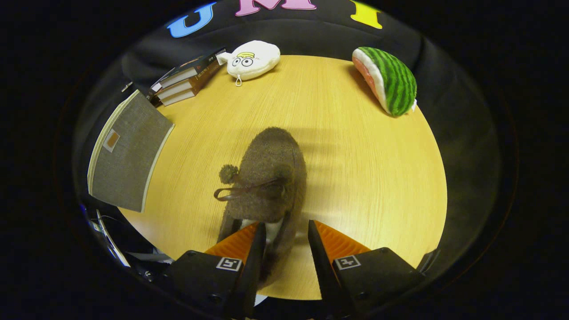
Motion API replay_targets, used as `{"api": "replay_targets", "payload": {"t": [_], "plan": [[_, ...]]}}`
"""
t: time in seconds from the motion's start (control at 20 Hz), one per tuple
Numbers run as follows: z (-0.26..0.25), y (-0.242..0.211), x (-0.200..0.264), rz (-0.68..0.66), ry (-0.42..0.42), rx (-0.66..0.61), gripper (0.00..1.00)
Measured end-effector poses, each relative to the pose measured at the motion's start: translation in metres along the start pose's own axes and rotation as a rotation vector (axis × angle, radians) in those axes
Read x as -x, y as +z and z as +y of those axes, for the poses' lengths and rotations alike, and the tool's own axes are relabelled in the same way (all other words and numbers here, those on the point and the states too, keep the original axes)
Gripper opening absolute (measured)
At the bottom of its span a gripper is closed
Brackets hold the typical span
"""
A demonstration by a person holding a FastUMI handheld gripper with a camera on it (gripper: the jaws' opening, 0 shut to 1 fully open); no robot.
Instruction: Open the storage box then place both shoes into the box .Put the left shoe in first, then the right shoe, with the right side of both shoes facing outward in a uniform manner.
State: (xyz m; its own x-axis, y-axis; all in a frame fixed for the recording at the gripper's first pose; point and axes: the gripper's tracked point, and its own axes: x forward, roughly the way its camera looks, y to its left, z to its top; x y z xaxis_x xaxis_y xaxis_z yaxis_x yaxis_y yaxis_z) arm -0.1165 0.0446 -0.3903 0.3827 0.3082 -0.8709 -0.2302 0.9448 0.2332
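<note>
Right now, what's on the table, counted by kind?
Shoes: 1, the brown fuzzy slipper, its heel between the open fingers of the tool.
Plush toys: 2, the white one and the watermelon slice.
Book stacks: 1.
Grey storage boxes: 1.
Total: 5.

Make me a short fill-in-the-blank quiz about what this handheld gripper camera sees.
1. The fuzzy brown shoe lies on a round ____ table.
2. The gripper fingers are ____, straddling the shoe's heel.
3. The striped plush looks like a ____ slice.
4. The white plush lies beside a stack of ____.

Answers: wooden; open; watermelon; books
</note>
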Motion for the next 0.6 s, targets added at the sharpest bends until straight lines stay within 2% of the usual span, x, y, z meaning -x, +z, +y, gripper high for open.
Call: {"api": "replay_targets", "payload": {"t": [0.05, 0.15, 0.3, 0.35, 0.4, 0.6], "plan": [[0.002, 0.006, -0.005, -0.022, 0.008, -0.007, 0.6], [-0.001, 0.016, -0.014, -0.036, -0.005, -0.029, 0.48], [-0.015, 0.03, -0.019, -0.091, -0.05, -0.064, 0.25], [-0.014, 0.031, -0.019, -0.086, -0.043, -0.074, 0.15], [-0.015, 0.031, -0.019, -0.08, -0.036, -0.092, 0.09], [-0.021, 0.035, 0.0, -0.082, -0.053, -0.183, 0.07]]}}
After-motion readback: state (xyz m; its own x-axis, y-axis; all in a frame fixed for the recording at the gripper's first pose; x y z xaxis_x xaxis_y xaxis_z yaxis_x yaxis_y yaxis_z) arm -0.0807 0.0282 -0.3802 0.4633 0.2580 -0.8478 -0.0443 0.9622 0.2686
